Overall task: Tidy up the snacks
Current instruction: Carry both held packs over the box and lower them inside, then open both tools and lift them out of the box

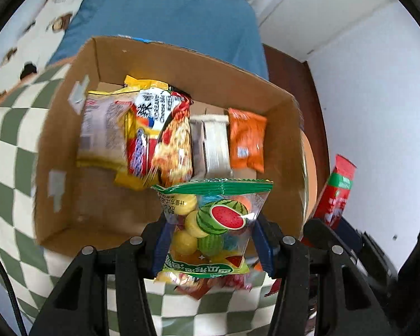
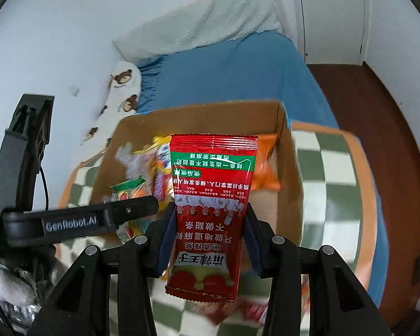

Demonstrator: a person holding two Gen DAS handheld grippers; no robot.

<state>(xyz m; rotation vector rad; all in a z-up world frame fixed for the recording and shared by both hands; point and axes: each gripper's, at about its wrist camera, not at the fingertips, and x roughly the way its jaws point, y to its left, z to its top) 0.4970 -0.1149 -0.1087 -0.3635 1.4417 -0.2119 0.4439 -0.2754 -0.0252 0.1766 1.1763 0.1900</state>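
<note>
Snacks (image 1: 165,128) fill box (image 1: 56,145), blue bed (image 1: 168,19) behind

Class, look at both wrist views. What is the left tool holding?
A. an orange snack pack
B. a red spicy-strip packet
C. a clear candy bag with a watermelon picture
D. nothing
C: the left tool has its pads pressed on the candy bag over the box; the red packet is in the right tool.

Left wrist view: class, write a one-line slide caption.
Left gripper holds a fruit gummy bag above a cardboard box of snack packets.
</note>
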